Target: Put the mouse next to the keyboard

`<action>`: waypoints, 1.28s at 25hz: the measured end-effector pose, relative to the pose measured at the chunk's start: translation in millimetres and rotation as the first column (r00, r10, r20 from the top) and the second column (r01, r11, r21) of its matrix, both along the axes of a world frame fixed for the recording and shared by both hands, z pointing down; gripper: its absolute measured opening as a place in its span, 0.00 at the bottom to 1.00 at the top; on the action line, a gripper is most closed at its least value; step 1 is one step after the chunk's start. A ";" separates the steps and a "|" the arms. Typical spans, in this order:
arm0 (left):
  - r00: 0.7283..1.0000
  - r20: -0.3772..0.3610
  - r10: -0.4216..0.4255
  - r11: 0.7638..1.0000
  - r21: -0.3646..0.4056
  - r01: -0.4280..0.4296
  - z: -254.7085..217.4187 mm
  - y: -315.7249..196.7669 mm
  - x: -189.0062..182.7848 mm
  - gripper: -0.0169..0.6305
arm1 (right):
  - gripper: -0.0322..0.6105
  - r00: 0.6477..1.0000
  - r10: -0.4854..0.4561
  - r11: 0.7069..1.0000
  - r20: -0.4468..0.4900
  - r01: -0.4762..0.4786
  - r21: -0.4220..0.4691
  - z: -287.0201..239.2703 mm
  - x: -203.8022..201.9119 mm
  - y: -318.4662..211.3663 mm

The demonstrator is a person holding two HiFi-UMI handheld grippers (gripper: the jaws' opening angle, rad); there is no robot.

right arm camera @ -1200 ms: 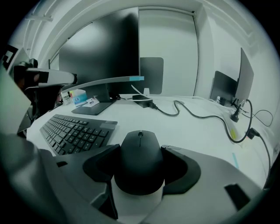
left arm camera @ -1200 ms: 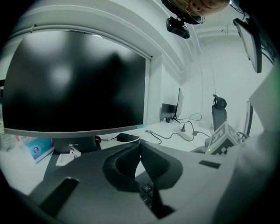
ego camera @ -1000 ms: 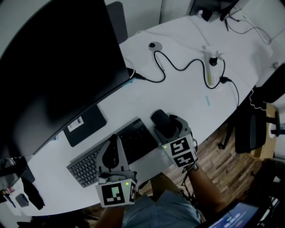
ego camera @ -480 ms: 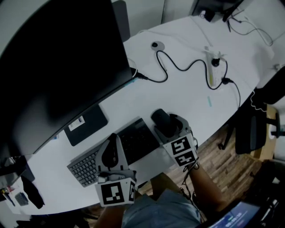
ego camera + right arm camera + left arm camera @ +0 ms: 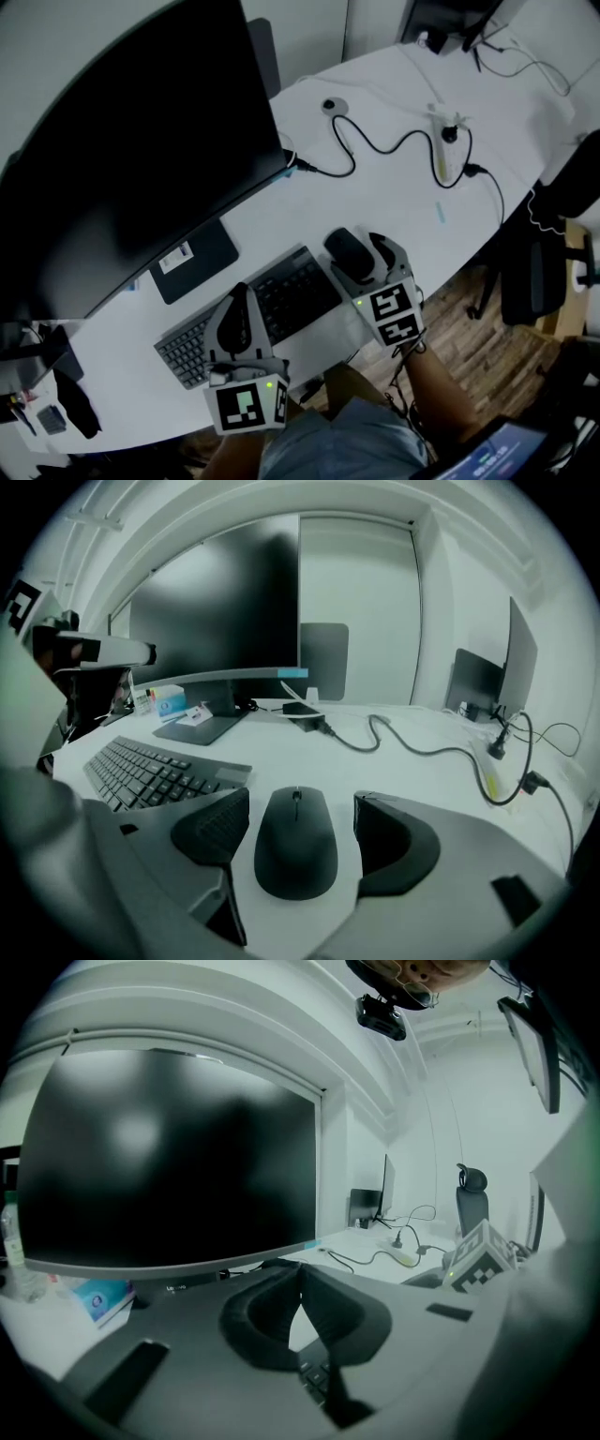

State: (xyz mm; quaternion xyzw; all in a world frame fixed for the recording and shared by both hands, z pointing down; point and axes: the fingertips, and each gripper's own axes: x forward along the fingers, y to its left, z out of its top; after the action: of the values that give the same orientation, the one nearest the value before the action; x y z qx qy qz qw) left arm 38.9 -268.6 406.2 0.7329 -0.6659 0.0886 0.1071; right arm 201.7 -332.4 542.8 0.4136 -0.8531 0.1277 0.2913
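The right gripper (image 5: 298, 803) is opening its jaws. The pads now stand clear of the black mouse (image 5: 296, 850), which rests between them on the white desk (image 5: 394, 761), just right of the keyboard (image 5: 150, 766). A moment ago the jaws were narrower, so the placement looks done. The left gripper (image 5: 300, 1283) hovers empty with its jaws pressed together.

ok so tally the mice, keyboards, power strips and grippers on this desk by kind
black computer mouse: 1
dark flat keyboard: 1
white power strip: 1
two-jaw grippers: 2 (left gripper, jaws shut with nothing between them; right gripper, jaws opening, mouse between them but not pressed)
total: 5
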 end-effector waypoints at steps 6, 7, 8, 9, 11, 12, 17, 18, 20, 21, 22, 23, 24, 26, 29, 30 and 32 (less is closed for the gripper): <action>0.999 0.041 -0.014 0.995 0.095 0.010 -54.8 11.1 -5.2 0.03 | 0.57 0.993 0.014 0.993 0.115 -0.027 0.117 -81.7 -16.0 9.7; 0.999 0.046 -0.021 0.994 0.108 0.016 -64.9 13.2 -7.1 0.03 | 0.55 0.990 0.008 0.989 0.143 -0.029 0.143 -99.8 -20.9 12.3; 0.998 0.051 -0.030 0.992 0.126 0.023 -75.8 15.2 -9.4 0.03 | 0.54 0.985 0.004 0.984 0.171 -0.034 0.174 -118.8 -25.4 14.3; 0.998 0.056 -0.039 0.988 0.149 0.030 -87.7 16.8 -11.8 0.03 | 0.52 0.980 -0.001 0.977 0.197 -0.041 0.210 -138.1 -29.6 15.8; 0.996 0.068 -0.056 0.978 0.203 0.042 -114.1 19.2 -16.0 0.03 | 0.47 0.971 -0.023 0.957 0.239 -0.049 0.287 -176.0 -37.6 19.1; 0.995 0.072 -0.065 0.972 0.228 0.047 -127.5 20.8 -17.7 0.03 | 0.45 0.966 -0.042 0.945 0.256 -0.045 0.324 -193.8 -41.7 22.0; 0.994 0.066 -0.090 0.945 0.320 0.064 -181.2 37.6 -22.5 0.03 | 0.26 0.939 -0.128 0.891 0.319 -0.032 0.452 -265.2 -60.5 48.5; 0.993 0.066 -0.094 0.940 0.335 0.066 -188.2 41.4 -23.8 0.03 | 0.23 0.937 -0.134 0.881 0.323 -0.037 0.472 -275.0 -63.0 53.3; 0.993 0.066 -0.100 0.932 0.357 0.070 -199.0 49.5 -26.4 0.03 | 0.13 0.938 -0.136 0.861 0.320 -0.048 0.506 -289.4 -66.6 61.4; 0.993 0.065 -0.103 0.928 0.365 0.072 -203.0 53.4 -27.5 0.03 | 0.10 0.939 -0.135 0.853 0.315 -0.052 0.519 -294.4 -67.8 64.8; 0.992 0.064 -0.106 0.925 0.372 0.075 -206.2 57.1 -28.4 0.03 | 0.08 0.940 -0.135 0.846 0.312 -0.054 0.530 -298.4 -68.8 67.8; 0.992 0.063 -0.108 0.922 0.379 0.076 -208.7 60.2 -29.3 0.03 | 0.08 0.941 -0.137 0.840 0.310 -0.056 0.539 -301.6 -69.8 70.4; 0.992 0.063 -0.110 0.920 0.385 0.078 -210.8 62.9 -30.1 0.03 | 0.08 0.940 -0.139 0.836 0.311 -0.057 0.546 -304.1 -70.5 72.6; 0.992 0.062 -0.113 0.916 0.393 0.080 -213.6 67.2 -31.8 0.03 | 0.08 0.940 -0.143 0.831 0.309 -0.056 0.554 -307.2 -72.1 76.3; 0.991 0.056 -0.119 0.912 0.400 0.087 -215.6 72.1 -35.2 0.03 | 0.07 0.942 -0.151 0.827 0.300 -0.046 0.560 -308.9 -75.5 80.3; 0.991 0.054 -0.121 0.912 0.401 0.090 -215.7 73.3 -36.2 0.03 | 0.07 0.943 -0.153 0.826 0.297 -0.043 0.562 -309.3 -76.6 81.4; 0.991 0.051 -0.124 0.911 0.402 0.093 -215.4 75.4 -37.1 0.03 | 0.07 0.943 -0.158 0.823 0.292 -0.037 0.567 -310.0 -78.1 83.8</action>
State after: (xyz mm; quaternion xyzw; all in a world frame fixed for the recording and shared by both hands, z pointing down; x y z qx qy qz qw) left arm 1.7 -193.2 190.8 0.6973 -0.7133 -0.0271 -0.0648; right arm 123.6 -248.7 232.8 0.4266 -0.9013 -0.0731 0.0149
